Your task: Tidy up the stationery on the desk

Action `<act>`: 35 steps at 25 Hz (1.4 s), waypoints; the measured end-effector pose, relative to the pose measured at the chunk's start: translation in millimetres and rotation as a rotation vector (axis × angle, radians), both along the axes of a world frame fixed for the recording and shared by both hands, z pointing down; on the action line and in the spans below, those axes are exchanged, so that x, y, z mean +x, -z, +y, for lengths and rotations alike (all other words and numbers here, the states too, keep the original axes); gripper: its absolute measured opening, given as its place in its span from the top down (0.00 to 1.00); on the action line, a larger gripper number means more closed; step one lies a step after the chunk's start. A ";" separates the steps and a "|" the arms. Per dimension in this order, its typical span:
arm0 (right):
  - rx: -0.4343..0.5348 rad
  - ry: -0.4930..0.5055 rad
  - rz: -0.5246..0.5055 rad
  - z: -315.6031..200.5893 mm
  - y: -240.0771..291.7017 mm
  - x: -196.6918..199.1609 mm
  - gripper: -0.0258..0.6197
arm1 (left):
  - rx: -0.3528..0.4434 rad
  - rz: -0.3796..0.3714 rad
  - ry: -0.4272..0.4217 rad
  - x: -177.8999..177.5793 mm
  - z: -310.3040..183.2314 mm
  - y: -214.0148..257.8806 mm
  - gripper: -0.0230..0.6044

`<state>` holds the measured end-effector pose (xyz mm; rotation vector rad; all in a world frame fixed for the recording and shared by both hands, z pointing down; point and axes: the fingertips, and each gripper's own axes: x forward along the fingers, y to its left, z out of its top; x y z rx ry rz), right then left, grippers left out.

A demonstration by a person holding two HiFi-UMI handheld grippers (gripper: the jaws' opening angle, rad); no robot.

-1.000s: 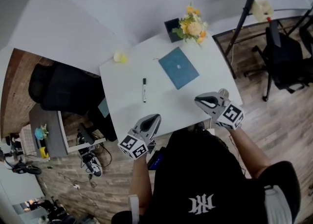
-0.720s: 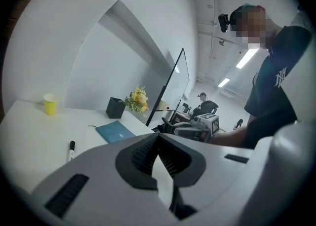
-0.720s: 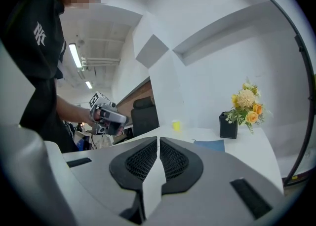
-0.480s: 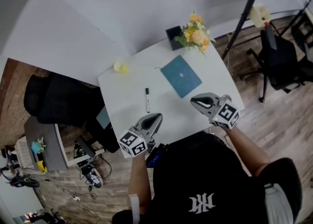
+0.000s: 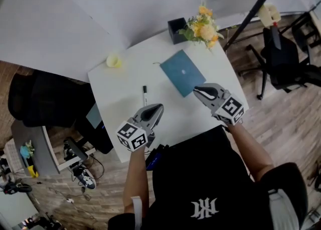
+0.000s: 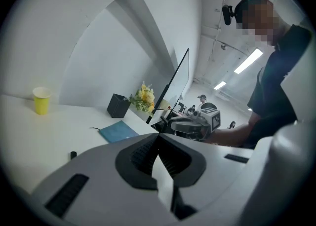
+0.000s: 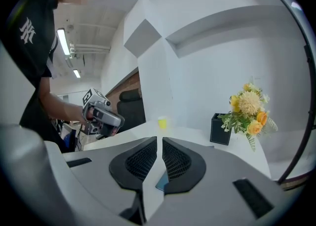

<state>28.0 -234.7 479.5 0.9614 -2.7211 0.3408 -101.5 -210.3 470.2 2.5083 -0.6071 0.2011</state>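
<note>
Head view: a white counter carries a slim black marker pen near its middle. A flat blue notebook lies toward the right edge, and a square black pen holder stands at the far right corner. The left claw and right claw hover by the near edge.

Left gripper view: its jaws are together, empty.

Right gripper view: closed on nothing.

Tidying looks unstarted. Next, the left claw should probably open over the pen.
</note>
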 end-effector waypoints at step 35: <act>-0.479 0.082 0.134 -130.0 -144.9 57.3 0.69 | -0.461 -0.335 0.342 64.8 -110.7 -151.7 0.73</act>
